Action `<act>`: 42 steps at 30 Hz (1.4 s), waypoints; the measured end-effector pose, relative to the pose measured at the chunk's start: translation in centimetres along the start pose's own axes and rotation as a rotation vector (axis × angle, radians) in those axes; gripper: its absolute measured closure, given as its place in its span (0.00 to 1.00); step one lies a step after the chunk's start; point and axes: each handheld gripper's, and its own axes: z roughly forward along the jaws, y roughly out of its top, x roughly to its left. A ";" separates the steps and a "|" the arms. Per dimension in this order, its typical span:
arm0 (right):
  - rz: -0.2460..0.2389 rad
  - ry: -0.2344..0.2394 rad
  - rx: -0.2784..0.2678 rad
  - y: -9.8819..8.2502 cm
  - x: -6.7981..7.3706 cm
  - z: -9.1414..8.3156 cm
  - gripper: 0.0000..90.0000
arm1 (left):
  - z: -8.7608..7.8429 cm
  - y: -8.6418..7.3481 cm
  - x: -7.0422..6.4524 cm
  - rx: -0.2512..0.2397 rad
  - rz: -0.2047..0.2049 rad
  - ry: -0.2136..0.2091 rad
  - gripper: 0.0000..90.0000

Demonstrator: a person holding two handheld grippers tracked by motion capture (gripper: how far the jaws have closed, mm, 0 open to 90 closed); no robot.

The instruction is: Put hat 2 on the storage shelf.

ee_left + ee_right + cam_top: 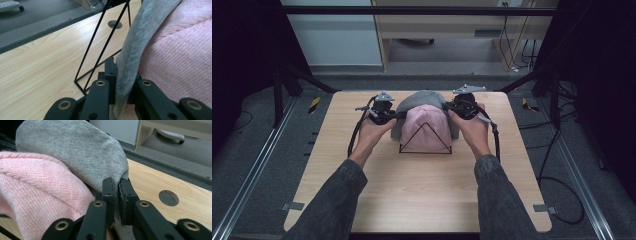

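Grey cap (pixel 424 97) sits over the pink cap (pixel 427 127) on the wire stand (pixel 426 145) near the table's (pixel 412 195) far edge, both grippers (pixel 384 114) (pixel 462 107) pinching its rim; seating step in hand, release likely next.

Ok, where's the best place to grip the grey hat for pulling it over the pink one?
Grip the grey hat at its rim, one tool on each side, coming in from the left and right. The rim is a thin, doubled edge that jaws can pinch, and the pink hat on the wire stand bulges between, so opposite holds should keep the opening spread.
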 end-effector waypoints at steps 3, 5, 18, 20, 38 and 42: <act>0.005 -0.016 -0.013 0.2 -0.3 -0.2 0.82 | 0.0 0.1 0.0 -0.016 -0.012 0.009 0.87; 0.014 -0.017 -0.023 0.3 -0.4 -0.6 0.77 | -0.4 0.2 0.0 -0.026 -0.009 0.027 0.81; 0.026 -0.051 -0.046 -0.1 -0.2 -3.2 0.57 | -3.7 0.5 -0.4 -0.067 -0.011 0.060 0.60; 0.028 -0.055 -0.054 0.0 -0.1 -3.6 0.54 | -4.0 0.6 -0.5 -0.060 -0.005 0.068 0.53; 0.036 -0.082 -0.051 0.1 0.0 -7.0 0.21 | -7.5 -0.2 -2.8 0.007 0.074 0.025 0.08; 0.026 -0.083 -0.048 -0.2 0.3 -8.1 0.19 | -8.3 -1.1 -2.9 0.020 0.095 0.031 0.07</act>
